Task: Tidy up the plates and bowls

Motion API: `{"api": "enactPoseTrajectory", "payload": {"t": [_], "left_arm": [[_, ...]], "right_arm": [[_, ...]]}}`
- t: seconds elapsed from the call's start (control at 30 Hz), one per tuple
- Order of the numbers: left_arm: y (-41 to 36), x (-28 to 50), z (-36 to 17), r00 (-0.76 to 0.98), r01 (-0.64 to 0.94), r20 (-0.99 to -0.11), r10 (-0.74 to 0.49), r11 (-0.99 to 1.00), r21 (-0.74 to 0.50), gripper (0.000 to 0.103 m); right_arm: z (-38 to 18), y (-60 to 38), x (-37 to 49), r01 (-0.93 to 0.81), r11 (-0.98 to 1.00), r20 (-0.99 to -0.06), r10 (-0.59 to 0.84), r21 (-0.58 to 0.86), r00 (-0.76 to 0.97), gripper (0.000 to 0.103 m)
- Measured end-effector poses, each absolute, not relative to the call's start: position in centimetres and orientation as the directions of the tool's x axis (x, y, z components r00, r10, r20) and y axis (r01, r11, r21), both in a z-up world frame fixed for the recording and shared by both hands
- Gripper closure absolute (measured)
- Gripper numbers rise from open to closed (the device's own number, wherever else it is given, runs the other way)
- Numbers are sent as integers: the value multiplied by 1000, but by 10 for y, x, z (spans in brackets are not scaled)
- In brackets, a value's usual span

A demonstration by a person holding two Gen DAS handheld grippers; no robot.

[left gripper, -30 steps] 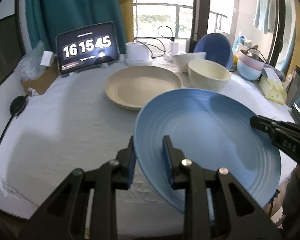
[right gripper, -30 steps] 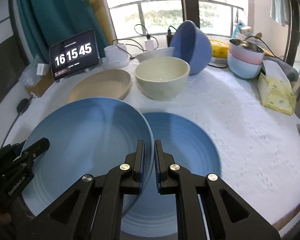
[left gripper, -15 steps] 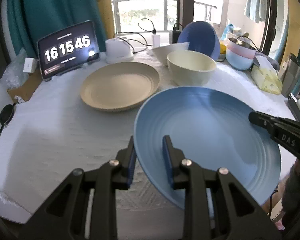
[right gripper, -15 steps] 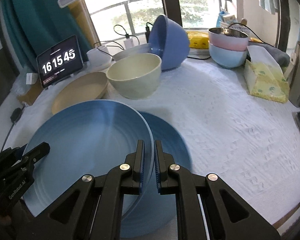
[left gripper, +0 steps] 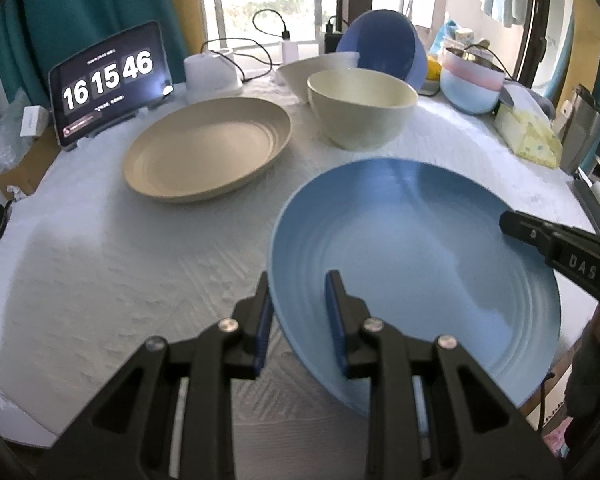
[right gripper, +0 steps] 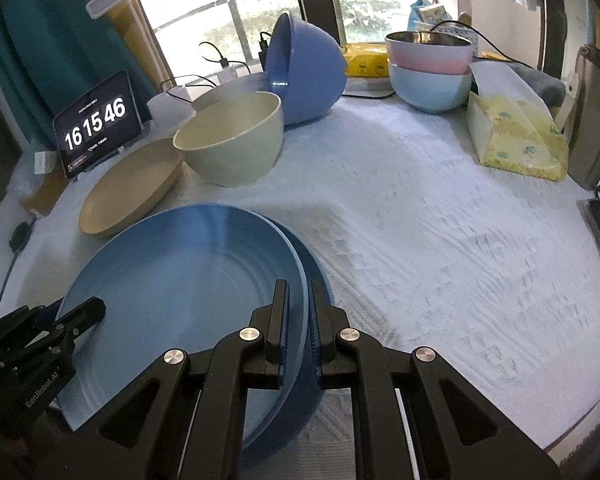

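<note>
A light blue plate point(left gripper: 416, 248) point(right gripper: 180, 280) is held above the table by both grippers. My left gripper point(left gripper: 300, 312) is shut on its near-left rim. My right gripper point(right gripper: 298, 320) is shut on its right rim. In the right wrist view a second, darker blue plate point(right gripper: 320, 276) lies on the table right under the held one, mostly hidden. A beige plate point(left gripper: 208, 152) point(right gripper: 132, 184) lies further back on the left. A cream bowl point(left gripper: 360, 108) point(right gripper: 232, 140) stands behind it on the right.
A dark blue bowl point(right gripper: 304, 68) leans on a white bowl point(left gripper: 320, 68) at the back. Stacked pink and light blue bowls point(right gripper: 428, 68) stand at the back right by a tissue pack point(right gripper: 516, 136). A tablet clock point(left gripper: 108, 80) stands at the back left on the white tablecloth point(right gripper: 440, 240).
Both grippers have carried the light blue plate further over the darker plate, which is now almost covered. The beige plate and cream bowl look nearer in the left view.
</note>
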State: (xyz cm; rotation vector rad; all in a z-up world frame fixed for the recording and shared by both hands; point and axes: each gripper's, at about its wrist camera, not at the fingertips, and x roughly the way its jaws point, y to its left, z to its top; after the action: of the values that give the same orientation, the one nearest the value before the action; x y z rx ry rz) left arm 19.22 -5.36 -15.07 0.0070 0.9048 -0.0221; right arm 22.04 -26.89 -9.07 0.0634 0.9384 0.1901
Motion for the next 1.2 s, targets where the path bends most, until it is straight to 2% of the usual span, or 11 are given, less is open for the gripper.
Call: {"api": "enactPoseTrajectory", "payload": {"t": [0.57, 0.63, 0.7, 0.83, 0.93, 1.2], "left_arm": [[-51, 194, -156, 593, 36, -804, -29, 999, -9, 72], [-49, 192, -153, 603, 33, -797, -33, 999, -17, 61], [-45, 191, -150, 613, 25, -789, -38, 999, -29, 58], [-39, 189, -148, 622, 13, -782, -39, 999, -39, 58], [-35, 188, -148, 622, 6, -782, -40, 999, -47, 58], [-23, 183, -143, 641, -11, -766, -46, 998, -70, 58]], "right_arm": [[-93, -265, 225, -126, 987, -807, 156, 102, 569, 92], [-93, -265, 225, -122, 987, -810, 152, 100, 567, 92], [-92, -265, 226, -118, 988, -812, 149, 99, 565, 92], [-89, -264, 225, -113, 990, -812, 131, 81, 569, 91], [-83, -262, 223, -109, 993, -799, 102, 46, 592, 84], [-75, -253, 218, -113, 994, -785, 77, 9, 615, 84]]}}
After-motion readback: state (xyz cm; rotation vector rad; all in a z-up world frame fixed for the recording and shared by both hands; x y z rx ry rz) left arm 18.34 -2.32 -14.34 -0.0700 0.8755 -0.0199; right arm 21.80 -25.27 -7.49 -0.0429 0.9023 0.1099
